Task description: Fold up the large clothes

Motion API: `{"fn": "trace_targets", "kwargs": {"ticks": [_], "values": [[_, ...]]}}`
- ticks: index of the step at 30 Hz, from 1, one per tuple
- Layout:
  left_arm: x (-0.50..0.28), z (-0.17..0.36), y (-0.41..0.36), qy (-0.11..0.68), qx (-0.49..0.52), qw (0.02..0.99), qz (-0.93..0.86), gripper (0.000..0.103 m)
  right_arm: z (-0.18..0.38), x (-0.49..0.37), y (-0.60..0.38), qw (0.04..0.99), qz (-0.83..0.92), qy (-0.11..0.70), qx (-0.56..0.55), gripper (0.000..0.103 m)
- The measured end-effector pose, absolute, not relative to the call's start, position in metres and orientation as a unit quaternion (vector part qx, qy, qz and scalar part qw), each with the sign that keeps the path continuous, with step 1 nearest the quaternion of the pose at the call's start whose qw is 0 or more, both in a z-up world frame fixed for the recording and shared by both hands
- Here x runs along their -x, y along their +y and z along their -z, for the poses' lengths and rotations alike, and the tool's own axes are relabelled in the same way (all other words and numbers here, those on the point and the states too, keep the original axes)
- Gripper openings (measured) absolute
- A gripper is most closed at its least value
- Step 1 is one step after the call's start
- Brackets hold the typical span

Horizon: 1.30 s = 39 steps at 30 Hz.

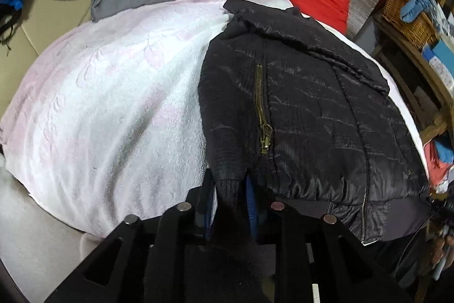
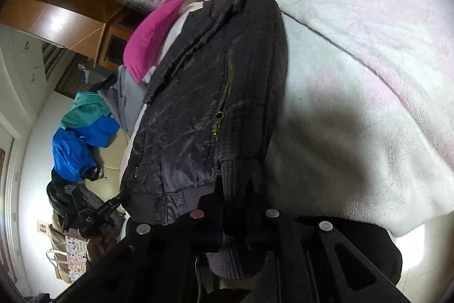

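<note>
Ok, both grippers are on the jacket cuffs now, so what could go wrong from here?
1. The left gripper and right gripper each pinch only a ribbed cuff, so the slick black jacket may slip free when lifted.
2. The folded-in sleeves could spring open, undoing the fold.
3. Dragging could bunch up the white blanket beneath.

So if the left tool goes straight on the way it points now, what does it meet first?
The left tool is already shut on the knitted cuff of the black jacket. Straight on, it would probably press into the sleeve and jacket body near the brass zipper; depth is unclear.
</note>
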<state>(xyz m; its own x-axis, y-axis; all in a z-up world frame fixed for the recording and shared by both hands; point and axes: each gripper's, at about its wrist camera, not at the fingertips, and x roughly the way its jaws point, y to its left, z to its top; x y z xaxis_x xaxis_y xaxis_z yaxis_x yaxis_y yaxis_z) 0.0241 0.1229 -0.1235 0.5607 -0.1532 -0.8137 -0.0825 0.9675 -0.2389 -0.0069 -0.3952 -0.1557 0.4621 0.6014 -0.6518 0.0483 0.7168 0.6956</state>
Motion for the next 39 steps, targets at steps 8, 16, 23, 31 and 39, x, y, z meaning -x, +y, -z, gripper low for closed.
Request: {"fn": "trace_targets", "kwargs": {"ticks": [8,16,23,31,39], "values": [[-0.038,0.124,0.118,0.456,0.122,0.882,0.005,0.05,0.155,-0.005,-0.391,0.801,-0.144,0.477,-0.332,0.068],[-0.051,0.139,0.111,0.484,0.133,0.865,0.021,0.019,0.171,-0.014,-0.377,0.784,-0.158,0.507,-0.322,0.015],[-0.033,0.109,0.112,0.45,0.133,0.882,0.038,0.018,0.151,-0.005,-0.379,0.79,-0.179,0.49,-0.323,0.014],[-0.01,0.111,0.12,0.451,0.135,0.881,0.042,0.018,0.147,0.026,-0.386,0.781,-0.201,0.481,-0.343,0.014],[-0.02,0.112,0.115,0.46,0.116,0.88,0.03,0.018,0.145,0.026,-0.382,0.781,-0.216,0.474,-0.346,0.013]]}}
